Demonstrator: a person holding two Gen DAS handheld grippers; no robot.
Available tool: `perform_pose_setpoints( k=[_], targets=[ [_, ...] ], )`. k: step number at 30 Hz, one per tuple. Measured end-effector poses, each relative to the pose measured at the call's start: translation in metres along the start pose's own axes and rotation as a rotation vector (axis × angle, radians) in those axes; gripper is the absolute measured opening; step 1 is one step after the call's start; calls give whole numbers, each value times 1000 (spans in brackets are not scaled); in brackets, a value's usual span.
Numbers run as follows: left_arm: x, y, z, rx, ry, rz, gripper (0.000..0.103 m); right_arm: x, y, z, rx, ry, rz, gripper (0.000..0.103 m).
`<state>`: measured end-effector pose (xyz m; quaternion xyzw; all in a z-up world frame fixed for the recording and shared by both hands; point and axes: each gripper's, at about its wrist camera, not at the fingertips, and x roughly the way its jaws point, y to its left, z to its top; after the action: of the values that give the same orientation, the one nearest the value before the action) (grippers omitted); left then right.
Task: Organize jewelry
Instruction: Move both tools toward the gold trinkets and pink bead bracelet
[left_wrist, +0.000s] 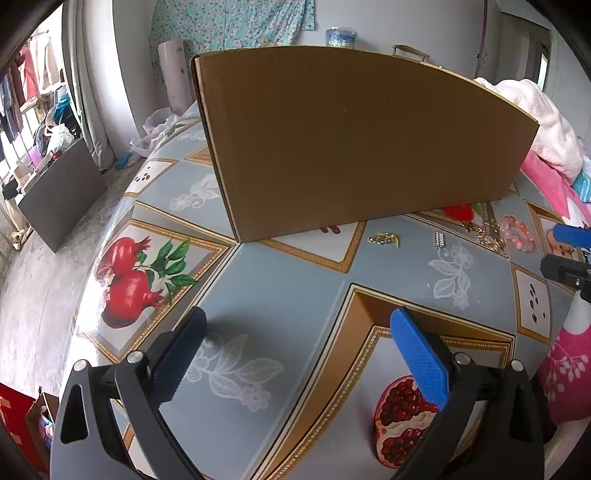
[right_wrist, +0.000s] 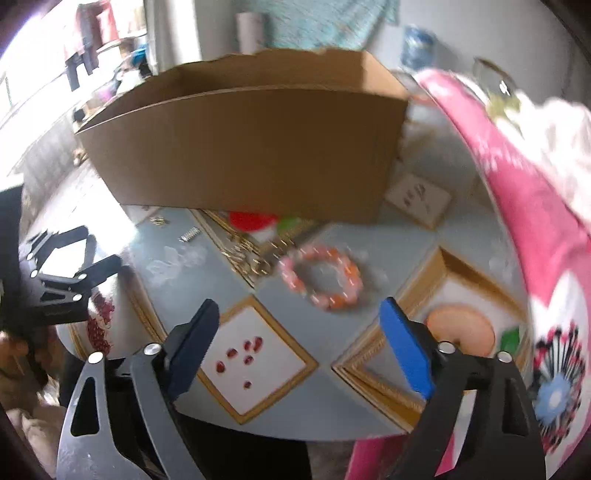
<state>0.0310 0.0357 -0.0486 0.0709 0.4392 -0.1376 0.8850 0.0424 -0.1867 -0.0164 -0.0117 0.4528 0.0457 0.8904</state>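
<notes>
Blue pads (right_wrist: 404, 356) of right gripper (right_wrist: 299, 349) spread wide, empty, just short of bracelet (right_wrist: 320, 277) on tablecloth (right_wrist: 369, 406). Gold chain (right_wrist: 251, 258) touching bracelet's left side; clip (right_wrist: 189, 233) and gold charm (right_wrist: 158, 220) farther left, before box (right_wrist: 251, 147). Left gripper (left_wrist: 299, 354) likewise released, holding nothing, well apart. Risks: blurred approach overshooting; beads rolling off pads; chain snagged and dragged along.
</notes>
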Motion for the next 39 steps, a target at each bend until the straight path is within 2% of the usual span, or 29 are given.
perform_pose_setpoints(
  k=[1, 3, 4, 7, 9, 12, 17, 22, 25, 27, 29, 34, 36, 39],
  targets=[
    [0, 0, 0, -1, 2, 2, 98, 2, 0, 0, -8, 1, 3, 71],
    [1, -1, 0, -2, 5, 5, 98, 10, 2, 2, -25, 11, -3, 57],
    [1, -1, 1, -4, 8, 5, 98, 15, 2, 2, -34, 20, -7, 54],
    [1, -2, 1, -4, 9, 6, 98, 17, 3, 1, -102, 15, -64, 43],
    [1, -2, 1, -2, 8, 5, 98, 15, 1, 0, -120, 14, -93, 24],
    [2, -2, 2, 6, 8, -1, 98, 18, -14, 1, -84, 20, -95, 11],
    [2, 0, 2, 2, 9, 1, 98, 23, -46, 4, 10, 1, -104, 8],
    [3, 0, 1, -3, 8, 5, 98, 25, -72, 11, 136, -43, -27, 8],
    [3, 0, 0, -4, 1, 7, 98, 13, -83, 11, 209, -91, 54, 13],
    [1, -1, -1, -2, -6, 10, 98, 3, -86, 11, 233, -123, 105, 25],
    [-6, -5, -3, 20, -33, 12, 96, -7, -80, 6, 236, -160, 157, 28],
    [-26, -36, 5, 122, -103, -104, 91, 4, -60, 2, 225, -142, 277, 28],
    [-27, -55, 12, 176, -112, -136, 86, 14, -56, 5, 223, -123, 299, 28],
    [-22, -76, 20, 227, -120, -169, 71, 23, -50, 6, 219, -113, 330, 28]
  ],
)
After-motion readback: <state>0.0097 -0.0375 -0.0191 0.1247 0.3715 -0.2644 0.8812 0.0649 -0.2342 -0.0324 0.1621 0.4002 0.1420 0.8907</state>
